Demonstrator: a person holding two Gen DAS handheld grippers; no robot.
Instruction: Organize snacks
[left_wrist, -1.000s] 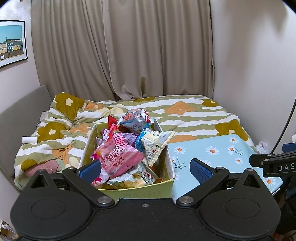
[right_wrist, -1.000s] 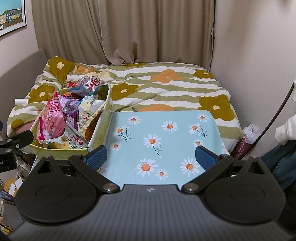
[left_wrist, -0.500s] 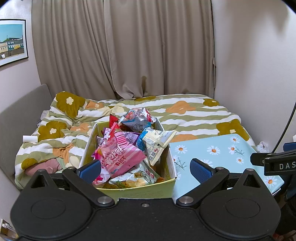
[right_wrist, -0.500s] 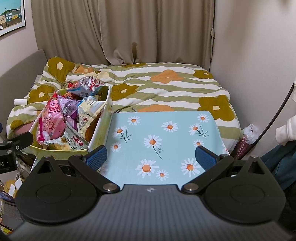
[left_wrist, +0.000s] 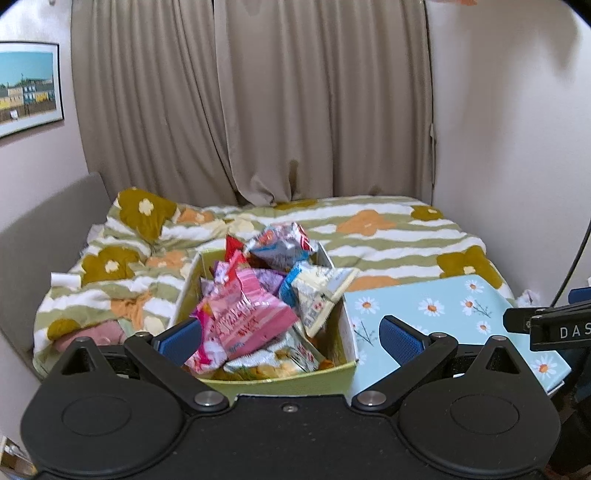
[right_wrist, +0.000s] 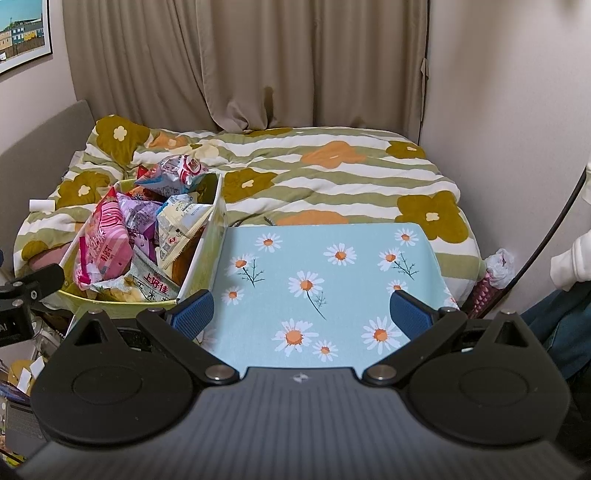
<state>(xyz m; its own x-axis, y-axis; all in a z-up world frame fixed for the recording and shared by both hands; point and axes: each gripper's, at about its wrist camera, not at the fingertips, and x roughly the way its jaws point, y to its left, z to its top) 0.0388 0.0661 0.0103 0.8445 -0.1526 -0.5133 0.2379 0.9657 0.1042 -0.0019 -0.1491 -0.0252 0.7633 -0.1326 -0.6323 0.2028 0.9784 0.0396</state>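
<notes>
A yellow-green box (left_wrist: 284, 378) (right_wrist: 122, 306) stands on the bed's near edge, heaped with several snack packets. On top lie a pink packet (left_wrist: 247, 317) (right_wrist: 105, 245), a white-and-blue packet (left_wrist: 317, 291) (right_wrist: 181, 221) and a silver-red packet (left_wrist: 282, 247) (right_wrist: 173, 171). My left gripper (left_wrist: 290, 339) is open and empty, held in front of the box. My right gripper (right_wrist: 301, 314) is open and empty, held over the light-blue daisy board (right_wrist: 321, 280) (left_wrist: 454, 314) to the right of the box.
The bed has a striped flower duvet (right_wrist: 332, 177) (left_wrist: 369, 229). A grey headboard (left_wrist: 40, 229) is on the left, beige curtains (left_wrist: 258, 110) behind, a wall (right_wrist: 509, 110) on the right. A person's sleeve (right_wrist: 572, 258) and a cable (right_wrist: 546, 236) are at far right.
The left gripper's view has tilted up and drawn slightly nearer the box. The right gripper has barely moved. Both stay open; nothing was picked up.
</notes>
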